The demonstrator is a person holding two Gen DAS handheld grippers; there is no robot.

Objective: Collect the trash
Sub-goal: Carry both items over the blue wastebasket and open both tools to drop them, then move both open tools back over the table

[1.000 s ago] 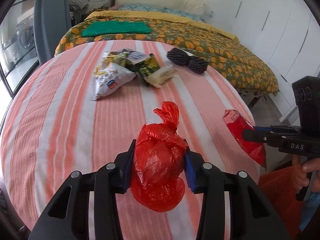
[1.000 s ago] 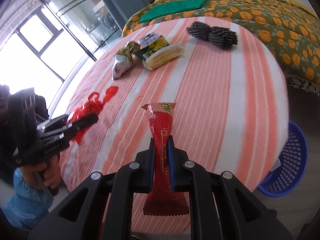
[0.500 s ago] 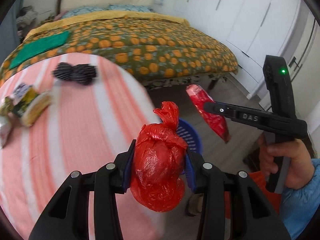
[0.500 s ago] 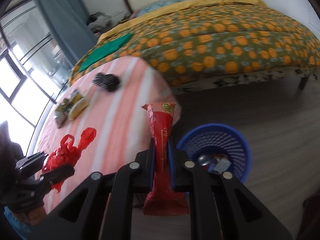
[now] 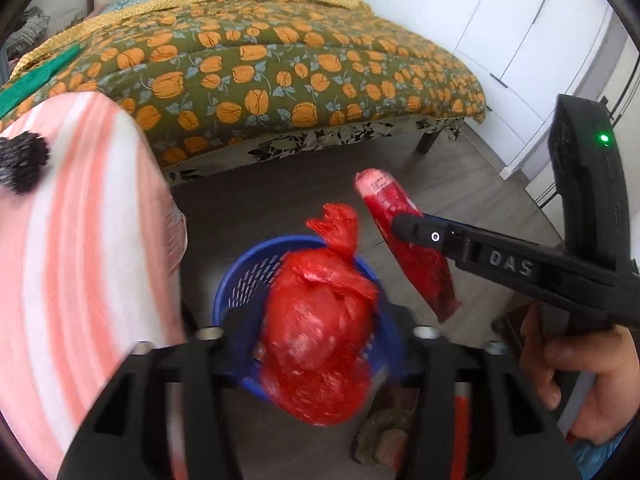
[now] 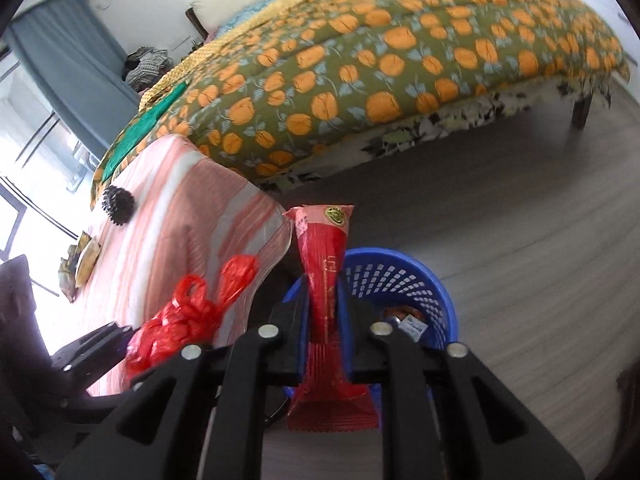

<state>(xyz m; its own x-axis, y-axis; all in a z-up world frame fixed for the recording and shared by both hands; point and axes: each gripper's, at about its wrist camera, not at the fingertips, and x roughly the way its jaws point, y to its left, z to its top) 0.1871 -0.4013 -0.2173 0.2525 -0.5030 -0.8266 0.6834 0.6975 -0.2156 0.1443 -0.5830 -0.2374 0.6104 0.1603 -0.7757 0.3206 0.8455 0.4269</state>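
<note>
Above the blue basket (image 5: 236, 280), the knotted red plastic bag (image 5: 320, 332) hangs in the left gripper (image 5: 316, 336); its jaws look spread to either side of the bag, and the motion blur leaves it unclear whether they are pressing it or have let go. At about two o'clock from the bag in the left wrist view, the red snack wrapper (image 5: 404, 240) is clamped flat in the jaws of the right gripper (image 5: 412, 228), held by the right hand (image 5: 588, 376). In the right wrist view the wrapper (image 6: 326, 292) stands upright between the clenched jaws, with the basket (image 6: 404, 276) just behind it at one o'clock, on the grey floor (image 6: 520, 240), some litter already lying inside. The red bag (image 6: 188, 316) shows there at nine o'clock, over the edge of the bench (image 6: 172, 220) with its pink-striped cloth. On the bench lie a black bundle (image 6: 118, 204) and, farther off at nine o'clock, a few snack packets (image 6: 84, 264). Beyond, at twelve o'clock, is the bed (image 5: 280, 60) under an orange-flowered cover, with white wardrobe doors (image 5: 520, 40) at two o'clock.
</note>
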